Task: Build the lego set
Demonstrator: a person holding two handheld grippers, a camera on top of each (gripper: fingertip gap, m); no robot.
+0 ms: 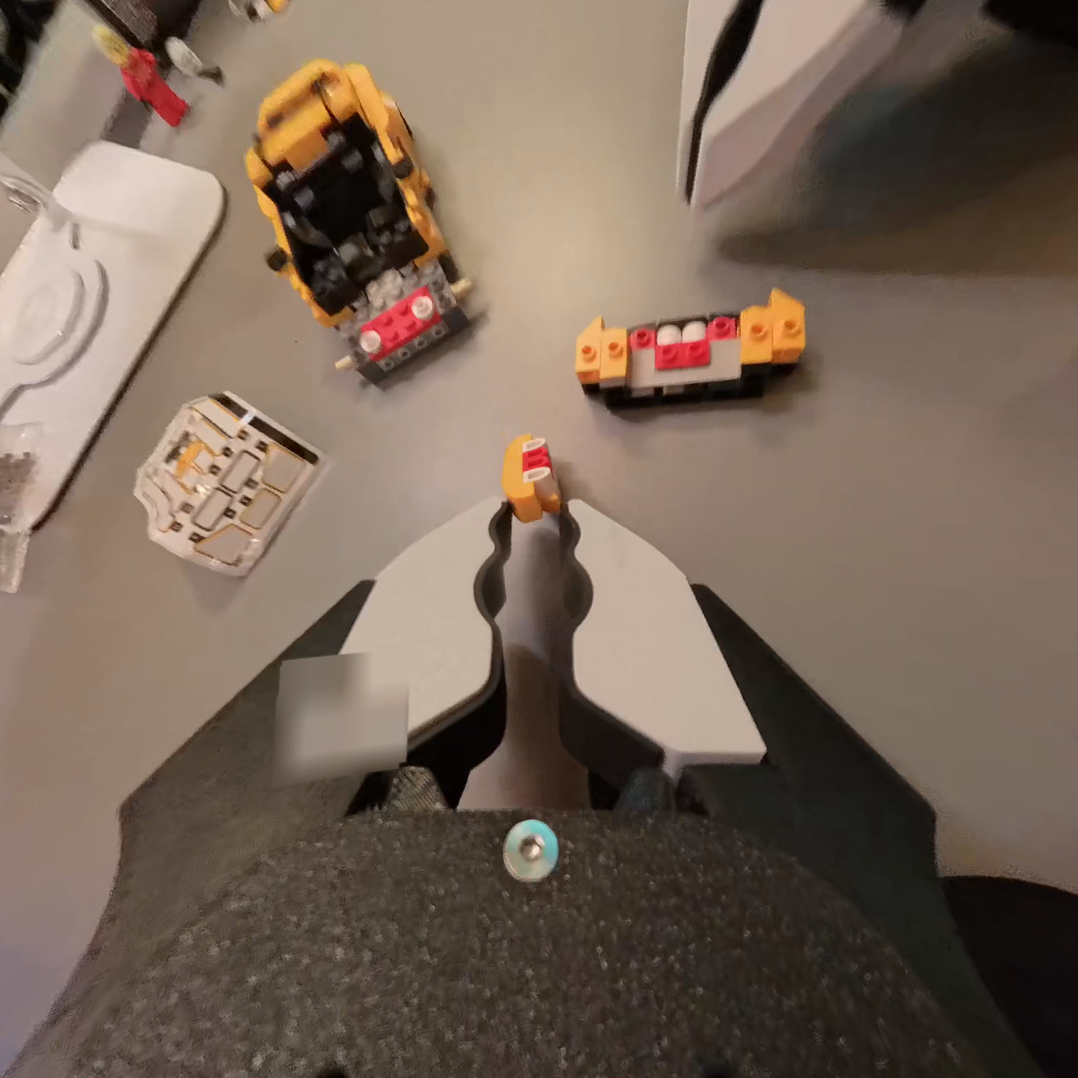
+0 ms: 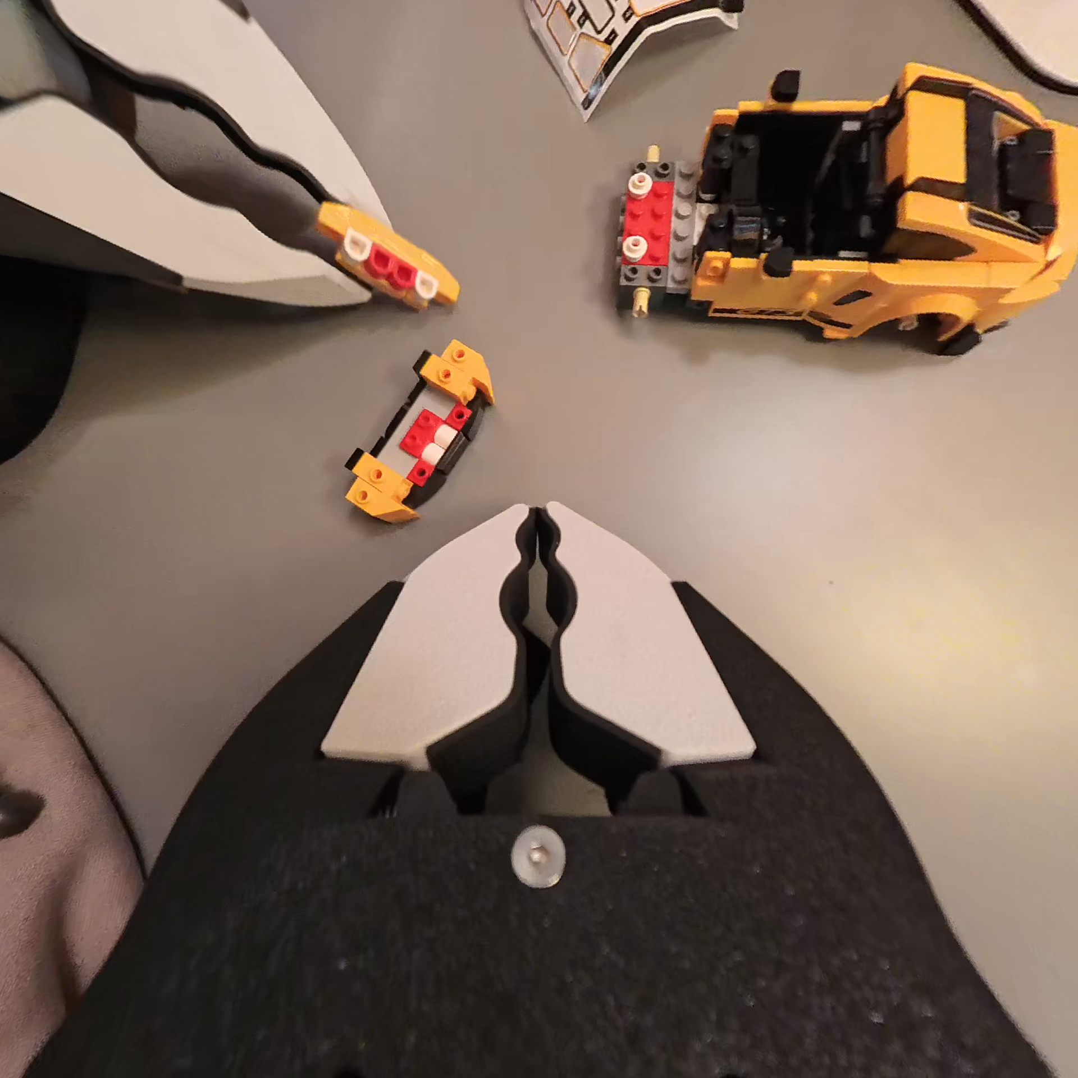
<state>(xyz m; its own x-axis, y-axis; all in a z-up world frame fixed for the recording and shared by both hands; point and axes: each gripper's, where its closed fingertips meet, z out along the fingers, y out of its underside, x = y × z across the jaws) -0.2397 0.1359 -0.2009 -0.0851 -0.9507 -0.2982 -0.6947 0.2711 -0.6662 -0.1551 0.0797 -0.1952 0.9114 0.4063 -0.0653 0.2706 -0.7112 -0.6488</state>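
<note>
My left gripper [image 1: 534,508] is shut on a small yellow piece with red and white parts [image 1: 529,477], held above the grey table; it also shows in the right wrist view [image 2: 388,256]. A yellow, red and black bumper assembly [image 1: 691,350] lies on the table ahead to the right, also in the right wrist view [image 2: 420,430]. The yellow and black car body [image 1: 344,204] stands farther left with a red plate at its open end; it also shows in the right wrist view [image 2: 863,216]. My right gripper [image 2: 538,508] is shut and empty, just right of the bumper assembly.
A sticker sheet [image 1: 224,484] lies to the left, also in the right wrist view [image 2: 618,41]. A white tray [image 1: 87,280] and clear bags sit at the far left. A red minifigure [image 1: 149,81] stands at the back left. A sleeve [image 2: 52,816] is at lower left. About 11 cm separates my left fingertips from my right. The red minifigure [image 1: 149,81] is about 30 cm from my right fingertips.
</note>
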